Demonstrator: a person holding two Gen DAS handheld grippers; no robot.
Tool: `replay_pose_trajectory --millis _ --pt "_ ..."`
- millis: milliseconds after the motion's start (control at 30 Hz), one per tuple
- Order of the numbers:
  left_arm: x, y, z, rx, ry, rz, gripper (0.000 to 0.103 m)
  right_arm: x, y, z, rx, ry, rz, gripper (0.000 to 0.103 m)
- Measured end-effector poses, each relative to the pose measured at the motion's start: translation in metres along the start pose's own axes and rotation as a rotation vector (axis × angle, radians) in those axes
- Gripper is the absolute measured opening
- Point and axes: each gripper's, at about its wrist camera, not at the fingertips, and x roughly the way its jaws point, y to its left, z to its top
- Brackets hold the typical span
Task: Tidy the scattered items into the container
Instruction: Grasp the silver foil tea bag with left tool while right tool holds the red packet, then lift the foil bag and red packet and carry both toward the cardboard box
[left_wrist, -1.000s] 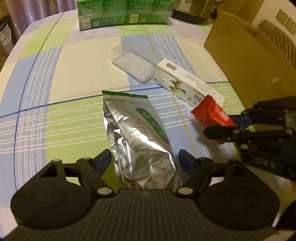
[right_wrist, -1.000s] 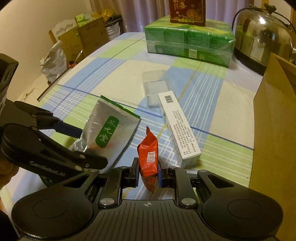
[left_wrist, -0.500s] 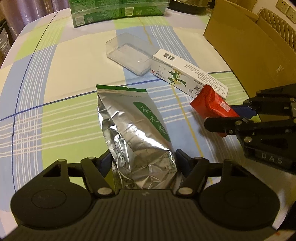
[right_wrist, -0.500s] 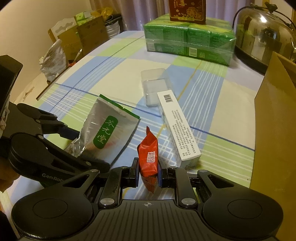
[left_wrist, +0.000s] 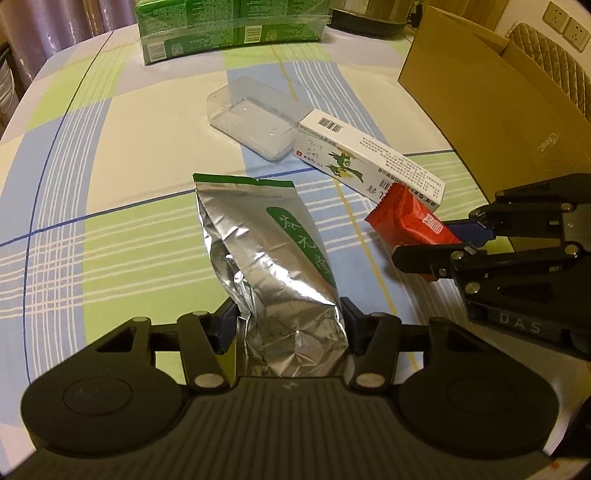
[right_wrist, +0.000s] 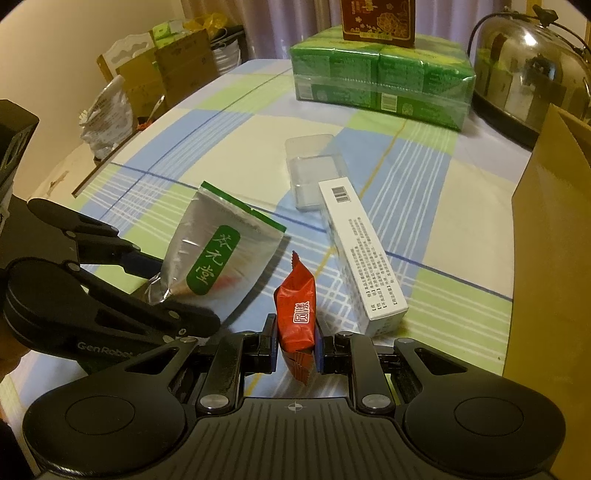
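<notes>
A silver foil pouch (left_wrist: 266, 251) with a green label lies lengthwise ahead of my left gripper (left_wrist: 288, 325), which is shut on its near end. In the right wrist view the pouch (right_wrist: 221, 251) tilts up off the cloth from the left gripper (right_wrist: 166, 291). My right gripper (right_wrist: 297, 347) is shut on a red snack packet (right_wrist: 297, 306), held upright. From the left wrist view the right gripper (left_wrist: 443, 243) and red packet (left_wrist: 406, 221) hang at the right. A white carton (left_wrist: 369, 162) and a clear plastic box (left_wrist: 255, 122) lie on the checked tablecloth. The brown cardboard box (left_wrist: 498, 103) stands at the right.
A shrink-wrapped block of green packs (right_wrist: 380, 81) with a dark red box (right_wrist: 376, 18) on top stands at the far end of the table. A metal dome cover (right_wrist: 532, 74) sits beside it. The cardboard box wall (right_wrist: 546, 240) rises close on the right. Bags and cartons (right_wrist: 147, 85) crowd the floor left.
My left gripper moved forward around the silver pouch and shut on its near end; the pouch now tilts up. The right gripper kept hold of the red packet, barely moving.
</notes>
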Motion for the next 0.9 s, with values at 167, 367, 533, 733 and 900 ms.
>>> replay_pose_trajectory --millis 167,367,533,733,900 --pt "0.003 0.004 0.001 -0.019 0.024 -0.013 0.057 0.001 0.000 0.001 -0.005 0.001 0.001 0.016" --pt "0.005 0.003 0.000 0.000 0.038 -0.002 0.068 0.002 -0.001 0.001 -0.002 -0.003 0.003 0.016" --pt "0.008 -0.005 -0.002 0.050 0.047 0.026 0.072 0.003 -0.001 0.001 -0.002 -0.002 0.005 0.016" --pt "0.001 -0.004 0.001 0.046 0.033 0.023 0.050 0.001 -0.002 0.001 0.009 -0.014 0.000 0.016" --pt "-0.010 -0.003 0.005 0.042 -0.005 0.030 0.046 -0.003 -0.002 0.003 0.019 -0.037 -0.006 0.015"
